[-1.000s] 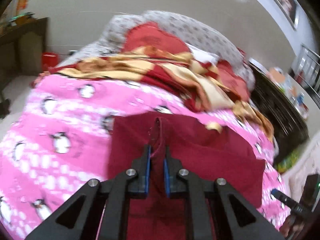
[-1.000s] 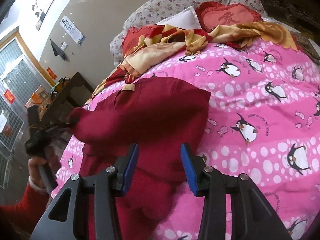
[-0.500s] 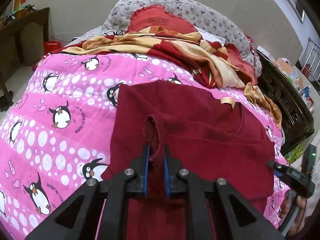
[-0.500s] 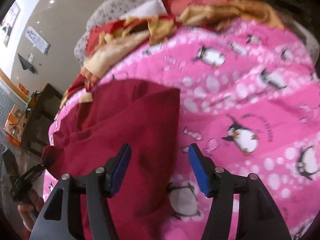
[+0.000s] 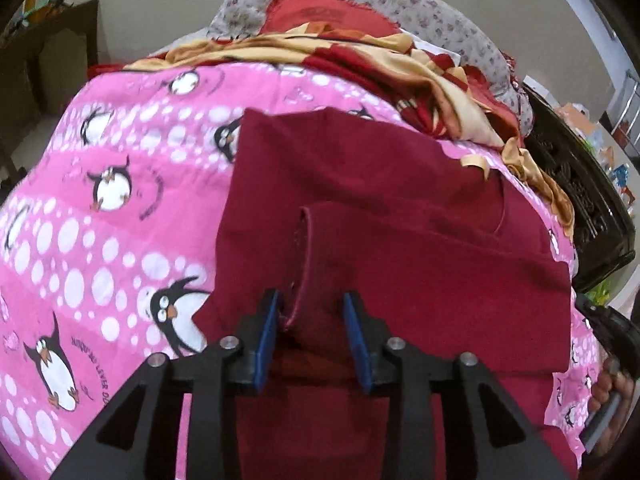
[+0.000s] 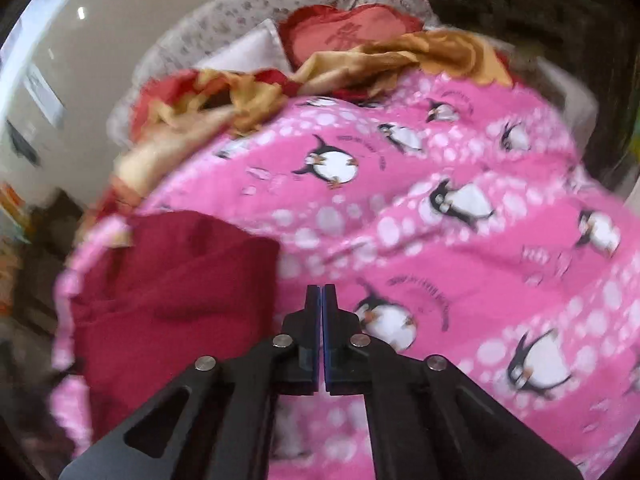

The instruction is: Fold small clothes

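A dark red garment [image 5: 400, 240] lies partly folded on a pink penguin-print bedsheet [image 5: 100, 240]. My left gripper [image 5: 313, 300] hovers low over its near fold. Its jaws are opening, and the folded edge stands loose between the blue pads [image 5: 267, 332] without being pressed. In the right wrist view the garment [image 6: 172, 292] lies to the left. My right gripper [image 6: 322, 300] is off it, over the bare sheet [image 6: 460, 260]. Its jaws are closing, and the pads meet with nothing between them.
A rumpled red and gold blanket [image 5: 380, 52] and a red cushion [image 5: 320, 8] lie at the head of the bed. Dark carved wooden furniture [image 5: 580, 200] runs along the right side. A hand [image 5: 612, 392] holding the other gripper shows at the lower right.
The left gripper sank toward the bed and its jaws parted, letting go of the garment fold. The right gripper swung right, off the garment, and its jaws came together empty.
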Tool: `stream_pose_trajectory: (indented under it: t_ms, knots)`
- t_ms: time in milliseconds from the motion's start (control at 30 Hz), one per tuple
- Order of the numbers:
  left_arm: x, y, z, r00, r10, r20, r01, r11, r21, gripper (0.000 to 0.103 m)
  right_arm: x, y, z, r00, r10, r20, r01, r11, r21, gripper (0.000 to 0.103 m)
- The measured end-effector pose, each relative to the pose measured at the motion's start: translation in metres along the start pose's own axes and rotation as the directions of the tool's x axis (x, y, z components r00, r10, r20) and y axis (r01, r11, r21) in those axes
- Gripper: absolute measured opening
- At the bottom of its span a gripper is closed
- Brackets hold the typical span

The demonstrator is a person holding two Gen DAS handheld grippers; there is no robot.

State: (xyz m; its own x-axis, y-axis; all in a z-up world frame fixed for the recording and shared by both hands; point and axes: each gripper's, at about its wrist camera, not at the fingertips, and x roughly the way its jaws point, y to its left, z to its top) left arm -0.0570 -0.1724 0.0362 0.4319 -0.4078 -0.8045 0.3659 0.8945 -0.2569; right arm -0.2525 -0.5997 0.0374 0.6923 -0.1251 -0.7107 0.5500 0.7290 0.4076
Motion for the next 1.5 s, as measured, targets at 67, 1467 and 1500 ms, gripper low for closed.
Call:
stream_pose_trajectory:
  t_ms: [67, 1467, 1500]
  knots:
    - [-0.002, 0.002, -0.001, 1.000, -0.005, 0.008, 0.005, 1.000, -0.003, 0.039, -0.013, 0.003, -0.007, 0.999, 0.037, 0.001, -0.037, 0.999, -0.032, 0.051]
    - [0.030, -0.029, 0.006, 0.989, 0.144, 0.039, -0.149, 0.978, 0.145, 0.061, 0.036, 0.078, 0.001, 0.997, -0.077, -0.011, 0.071, 0.965, -0.254, 0.030]
    - [0.029, -0.029, 0.006, 0.989, 0.145, 0.040, -0.149, 0.978, 0.145, 0.062, 0.026, 0.076, -0.003, 0.998, -0.056, -0.008, 0.052, 0.968, -0.246, 0.031]
